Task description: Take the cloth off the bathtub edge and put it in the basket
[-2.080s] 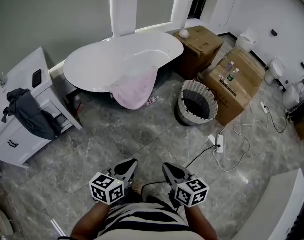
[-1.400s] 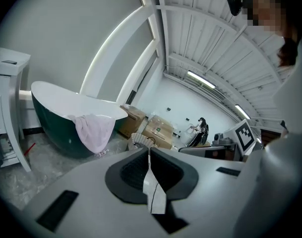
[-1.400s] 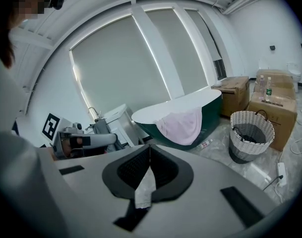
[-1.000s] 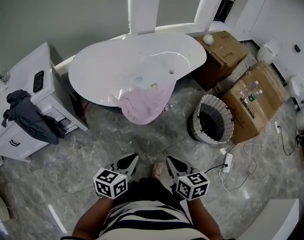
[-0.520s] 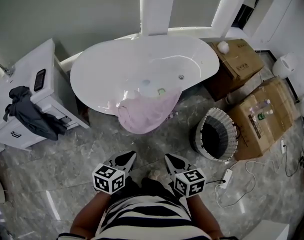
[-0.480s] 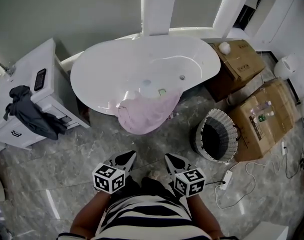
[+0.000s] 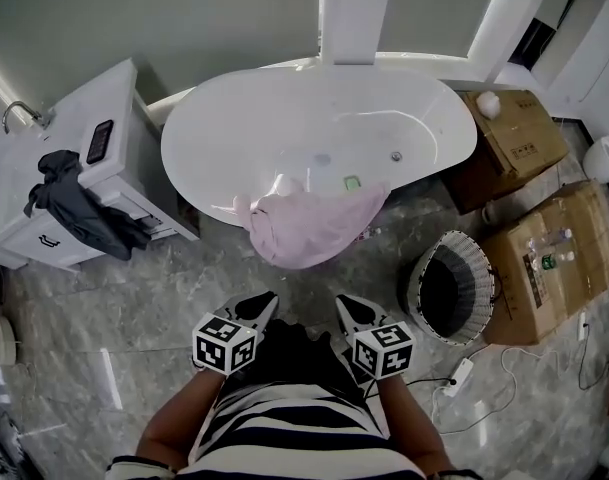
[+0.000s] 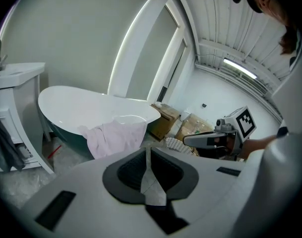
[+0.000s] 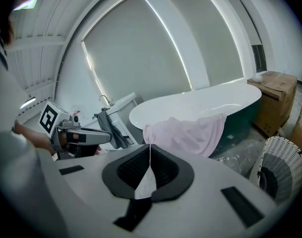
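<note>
A pale pink cloth (image 7: 309,226) hangs over the near edge of the white bathtub (image 7: 284,118), its lower part drooping toward the floor. It also shows in the left gripper view as the cloth (image 8: 113,138) and in the right gripper view as the cloth (image 9: 188,134). The woven basket (image 7: 451,286) stands on the floor right of the cloth; the basket (image 9: 279,170) is at the right edge of the right gripper view. My left gripper (image 7: 261,306) and right gripper (image 7: 346,308) are both shut and empty, held close to my body, well short of the cloth.
A white cabinet (image 7: 79,183) with a dark garment (image 7: 79,208) draped on it stands left of the tub. Cardboard boxes (image 7: 549,253) sit right of the basket. A power strip and cable (image 7: 454,378) lie on the marble floor.
I have walked closer: the tub, cloth and basket have shifted nearer and toward the centre of the head view. Both grippers stay shut in the same place by my body.
</note>
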